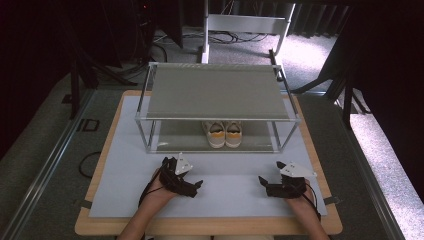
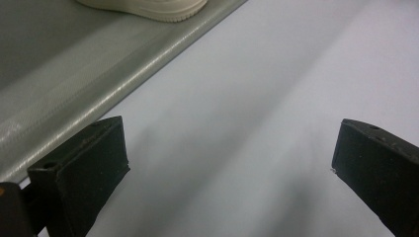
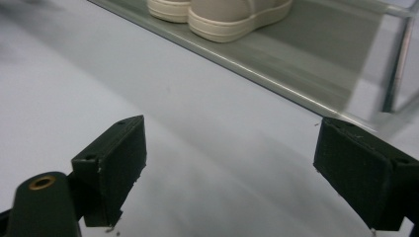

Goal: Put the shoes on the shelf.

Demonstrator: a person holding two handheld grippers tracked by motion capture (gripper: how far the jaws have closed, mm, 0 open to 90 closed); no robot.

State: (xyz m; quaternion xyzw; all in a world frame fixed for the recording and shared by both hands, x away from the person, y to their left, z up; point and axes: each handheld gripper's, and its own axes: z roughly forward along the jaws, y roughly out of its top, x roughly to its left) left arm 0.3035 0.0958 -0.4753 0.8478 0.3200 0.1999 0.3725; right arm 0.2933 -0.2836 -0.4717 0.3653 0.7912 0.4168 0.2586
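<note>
A pair of cream shoes [image 1: 223, 134] with orange heel patches stands on the lower shelf of a two-tier metal rack [image 1: 218, 119]. My left gripper [image 1: 198, 185] rests low over the white mat in front of the rack, left of centre, open with nothing between its jaws. My right gripper [image 1: 262, 181] sits at the right over the mat, also open and empty. In the left gripper view my left gripper [image 2: 227, 153] faces the shelf edge and one cream shoe [image 2: 148, 7]. In the right gripper view my right gripper [image 3: 230, 163] faces the cream shoes [image 3: 222, 15] on the shelf.
The white mat [image 1: 125, 190] covers a wooden table [image 1: 100, 227]. The rack's grey top shelf [image 1: 215, 92] is bare. Beyond the table a white frame [image 1: 245, 25] and cables lie on the carpeted floor.
</note>
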